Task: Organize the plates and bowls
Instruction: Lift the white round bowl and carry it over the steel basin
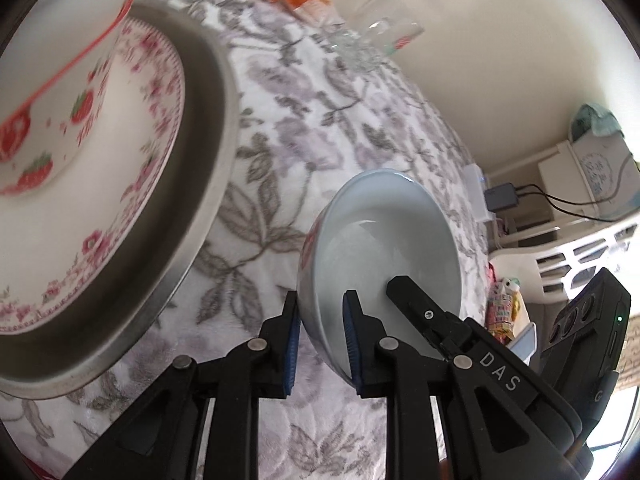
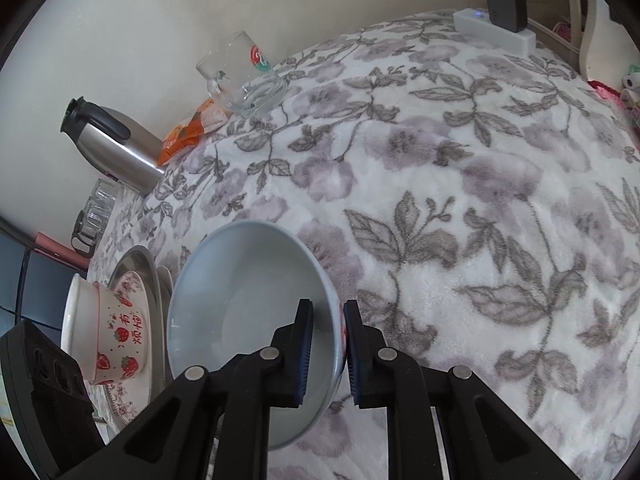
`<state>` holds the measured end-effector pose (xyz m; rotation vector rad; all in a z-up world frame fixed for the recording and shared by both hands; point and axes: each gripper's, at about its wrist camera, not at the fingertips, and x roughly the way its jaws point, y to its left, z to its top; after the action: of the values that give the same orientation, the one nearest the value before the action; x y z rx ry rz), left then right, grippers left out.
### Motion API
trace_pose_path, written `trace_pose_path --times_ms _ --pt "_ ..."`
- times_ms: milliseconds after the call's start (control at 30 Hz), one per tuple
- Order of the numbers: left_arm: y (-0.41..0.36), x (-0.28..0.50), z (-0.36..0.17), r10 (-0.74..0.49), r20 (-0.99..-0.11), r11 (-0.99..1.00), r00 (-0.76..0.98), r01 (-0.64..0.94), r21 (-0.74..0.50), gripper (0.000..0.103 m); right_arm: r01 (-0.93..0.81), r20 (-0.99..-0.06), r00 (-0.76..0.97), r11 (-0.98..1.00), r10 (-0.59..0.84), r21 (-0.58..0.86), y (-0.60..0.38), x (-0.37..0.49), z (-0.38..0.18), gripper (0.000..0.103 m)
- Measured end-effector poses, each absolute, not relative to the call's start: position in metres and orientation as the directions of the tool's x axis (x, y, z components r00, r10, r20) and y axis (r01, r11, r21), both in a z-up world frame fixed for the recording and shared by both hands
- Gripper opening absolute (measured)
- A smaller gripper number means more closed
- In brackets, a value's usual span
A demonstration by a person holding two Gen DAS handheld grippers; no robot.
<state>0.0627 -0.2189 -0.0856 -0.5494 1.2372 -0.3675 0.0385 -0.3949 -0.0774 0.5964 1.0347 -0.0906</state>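
A pale blue bowl (image 1: 380,232) (image 2: 248,280) is tilted above the flowered tablecloth, held from two sides. My left gripper (image 1: 320,300) is shut on its left rim, one pad outside and one inside. My right gripper (image 2: 328,306) is shut on the opposite rim; one of its fingers (image 1: 416,300) shows inside the bowl in the left wrist view. To the left, a strawberry-print bowl (image 1: 60,80) (image 2: 116,332) sits on a pink-flowered plate (image 1: 132,184) (image 2: 128,284), which lies in a round metal tray (image 1: 208,160) (image 2: 132,258).
A glass mug (image 2: 240,76) stands by the wall, with an orange packet (image 2: 188,132) and a steel thermos jug (image 2: 116,140) to its left. Small glasses (image 2: 96,208) stand near the tray. A white power strip (image 2: 492,32) lies at the far table edge.
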Motion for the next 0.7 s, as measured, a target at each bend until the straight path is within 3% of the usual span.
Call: trace_pose_path --times_ms 700 --pt "-0.189 0.054 -0.006 -0.599 -0.7 0.792 0.387 0.164 -0.588 0.022 0.249 -0.737 0.651 0.867 0.182 0.433 -0.366 0.012 0.001 0.017"
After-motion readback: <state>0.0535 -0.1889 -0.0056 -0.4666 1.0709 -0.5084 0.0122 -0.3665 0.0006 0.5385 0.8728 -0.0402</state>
